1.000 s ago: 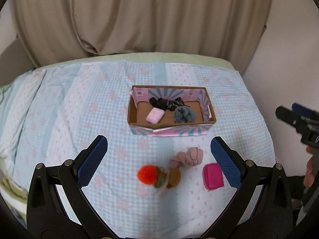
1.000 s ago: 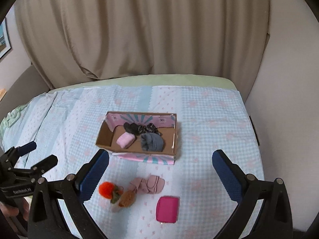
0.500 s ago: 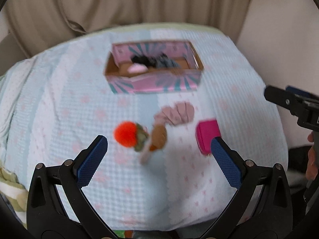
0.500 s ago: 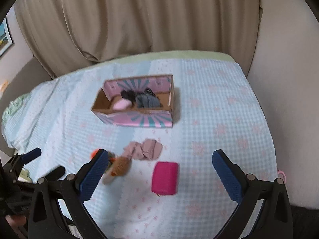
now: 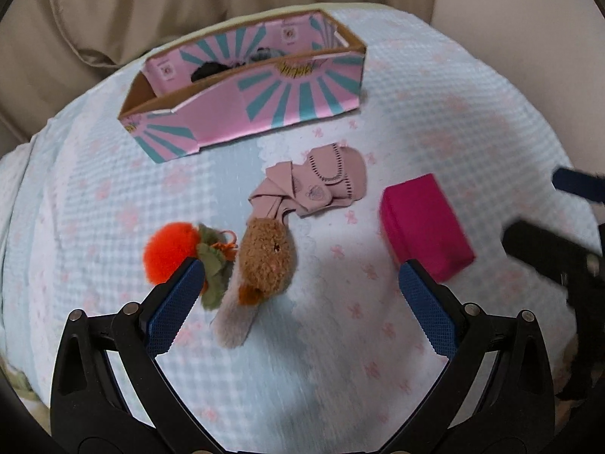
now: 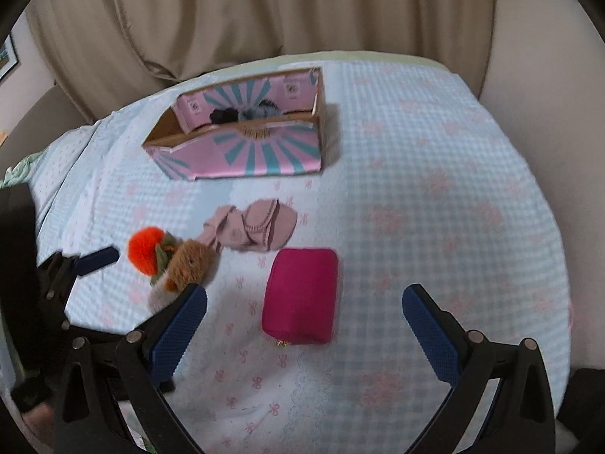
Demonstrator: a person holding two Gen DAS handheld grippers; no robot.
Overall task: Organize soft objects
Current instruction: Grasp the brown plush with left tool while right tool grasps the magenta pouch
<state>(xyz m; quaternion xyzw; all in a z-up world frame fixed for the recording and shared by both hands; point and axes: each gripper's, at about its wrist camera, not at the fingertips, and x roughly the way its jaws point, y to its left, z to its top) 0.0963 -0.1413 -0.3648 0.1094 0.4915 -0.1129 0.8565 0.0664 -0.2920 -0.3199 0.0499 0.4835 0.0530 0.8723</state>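
Observation:
On the light blue checked bedspread [image 5: 435, 87] lie an orange pompom toy [image 5: 170, 251], a brown plush toy [image 5: 266, 261], a folded dusty-pink cloth [image 5: 321, 185] and a magenta pouch [image 5: 425, 221]. Behind them stands a pink and teal cardboard box [image 5: 264, 102] with dark and grey soft items inside. My left gripper [image 5: 298, 287] is open, low over the bed, with the plush toy just ahead between its fingers. My right gripper [image 6: 302, 312] is open and hovers over the magenta pouch [image 6: 302, 295]. The pompom [image 6: 145, 249], plush [image 6: 191, 265], cloth [image 6: 253, 227] and box [image 6: 257, 147] show in the right wrist view too.
Beige curtains [image 6: 264, 11] hang behind the bed. A plain wall [image 6: 548, 56] borders the bed's right side. The left gripper shows at the left edge of the right wrist view [image 6: 75, 265]; the right gripper shows at the right edge of the left wrist view [image 5: 559, 234].
Both grippers have dropped lower and moved forward toward the loose items, which now look much larger. Both stay open. No object has moved.

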